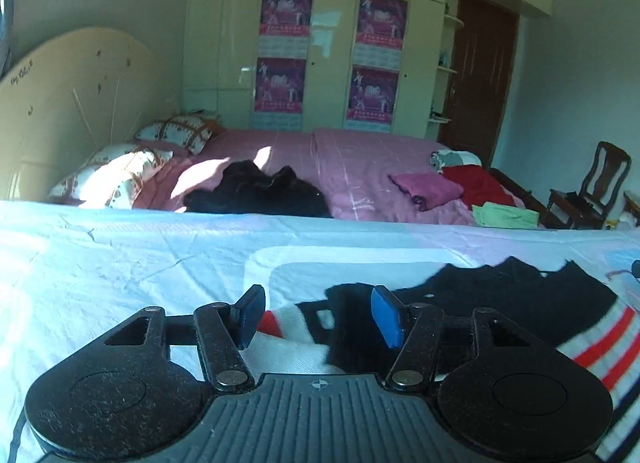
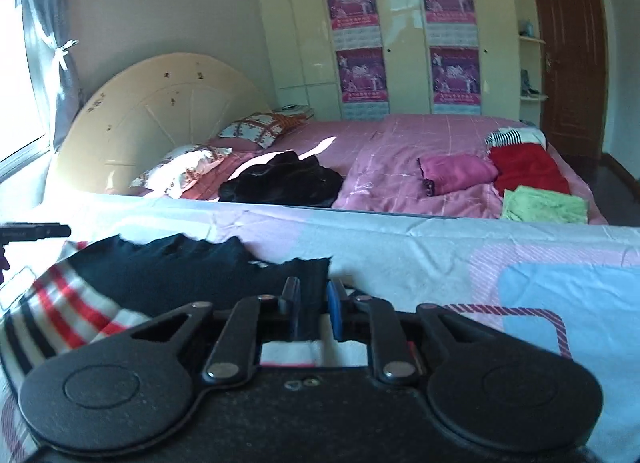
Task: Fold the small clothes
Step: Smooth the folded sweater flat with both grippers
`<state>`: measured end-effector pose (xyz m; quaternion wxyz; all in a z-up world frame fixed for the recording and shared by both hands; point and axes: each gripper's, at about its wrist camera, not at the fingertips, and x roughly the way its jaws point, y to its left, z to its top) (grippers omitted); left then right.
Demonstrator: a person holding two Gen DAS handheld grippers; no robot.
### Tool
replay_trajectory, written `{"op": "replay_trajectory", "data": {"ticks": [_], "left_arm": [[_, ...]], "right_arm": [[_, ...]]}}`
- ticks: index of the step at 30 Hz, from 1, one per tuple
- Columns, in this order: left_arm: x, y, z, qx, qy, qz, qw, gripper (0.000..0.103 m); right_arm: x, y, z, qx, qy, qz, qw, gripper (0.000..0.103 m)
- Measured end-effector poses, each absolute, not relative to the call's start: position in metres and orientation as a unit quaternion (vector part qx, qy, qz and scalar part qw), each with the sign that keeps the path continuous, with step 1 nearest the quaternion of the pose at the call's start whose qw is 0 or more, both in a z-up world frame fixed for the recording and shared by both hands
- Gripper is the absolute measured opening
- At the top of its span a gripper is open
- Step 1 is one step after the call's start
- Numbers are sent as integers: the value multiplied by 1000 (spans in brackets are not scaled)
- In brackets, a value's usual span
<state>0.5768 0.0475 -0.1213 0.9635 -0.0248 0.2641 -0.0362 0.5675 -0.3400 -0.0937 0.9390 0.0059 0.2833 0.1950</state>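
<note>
A small garment, black with a white, red and navy striped band, lies on the pale patterned sheet; it shows in the left wrist view (image 1: 520, 303) and in the right wrist view (image 2: 160, 275). My left gripper (image 1: 318, 317) is open, its blue pads either side of the garment's left black end and striped edge. My right gripper (image 2: 314, 309) has its pads close together, pinching a black fold of the garment at its right end.
Behind the sheeted surface (image 1: 120, 263) stands a pink bed (image 2: 400, 151) with a black heap of clothing (image 2: 284, 183), folded pink, red and green items (image 2: 532, 175) and pillows. A wardrobe with posters, a brown door and a wooden chair (image 1: 592, 187) are beyond.
</note>
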Motion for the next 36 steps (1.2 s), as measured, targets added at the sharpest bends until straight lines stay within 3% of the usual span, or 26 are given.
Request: {"op": "replay_trajectory", "data": {"ticks": [6,10,17,18,19,25,26,29,32,33,36], "left_arm": [[502,-77,-130,33,263,-139,954,58],[498,-111,-161,63,304,-125,942,58],[462,-39,-163,58,306,-56,948,58],[455,-23,-163,53,309,-42,949,58],[449,-7,-161,48,311,-26,949,58],[431,1,-138,25,268,-22,963,58],[435,-7,-138,24,272,-33,962,58],[451,-24,-153,58,314,-42,947,58],[451,-14,-155,45,306,-29,950,58],[451,-11,-149,31,286,-27,957,58],[478,-20,-138,31,267,-41,962,58]], "right_arm": [[504,-271,-111,-18,304,264,915,22],[486,-245,-129,-79,311,240,916,22],[459,-329,-130,-52,319,108,940,19],[456,-336,-127,-47,323,94,941,32],[453,-340,-124,-41,325,77,942,32],[434,-295,-107,-12,296,175,939,28],[437,-283,-109,-13,305,193,932,24],[446,-270,-129,-53,342,171,923,25],[457,-301,-129,23,367,136,920,13],[459,-305,-122,34,354,129,926,19],[484,-288,-104,40,312,150,937,24]]}}
